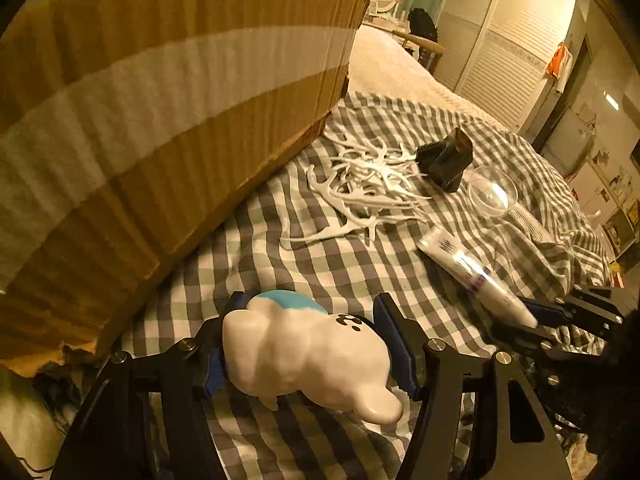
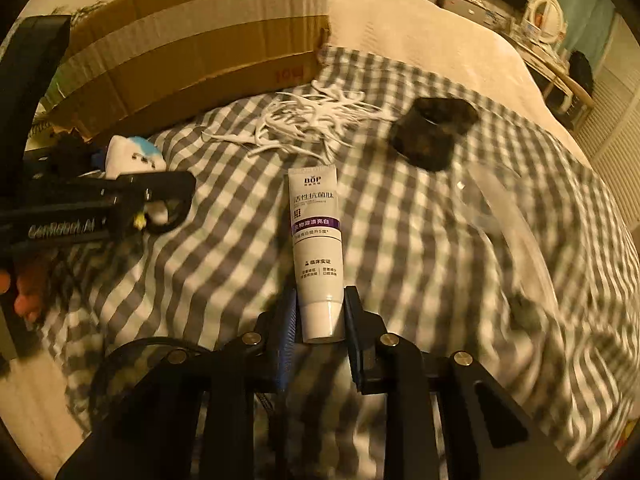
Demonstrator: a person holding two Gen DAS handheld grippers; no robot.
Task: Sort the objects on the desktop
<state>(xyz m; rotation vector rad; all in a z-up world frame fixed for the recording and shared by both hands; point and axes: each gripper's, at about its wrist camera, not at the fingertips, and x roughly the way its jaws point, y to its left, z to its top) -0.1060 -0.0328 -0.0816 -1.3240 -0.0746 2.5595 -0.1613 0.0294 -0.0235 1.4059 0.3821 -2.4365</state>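
The white toy (image 1: 304, 352) was pinched by the left gripper (image 1: 308, 344), the toothpaste tube (image 2: 316, 248) (cap end) by the right gripper (image 2: 320, 320), cardboard box (image 2: 208, 40) at 11 o'clock.

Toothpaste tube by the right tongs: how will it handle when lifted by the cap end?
The toothpaste tube looks like a soft plastic squeeze tube, so its body probably sags or swings from the cap. The right tongs sit at its narrow, glossy cap end, so it may slip. The flat crimped tail makes rolling unlikely.
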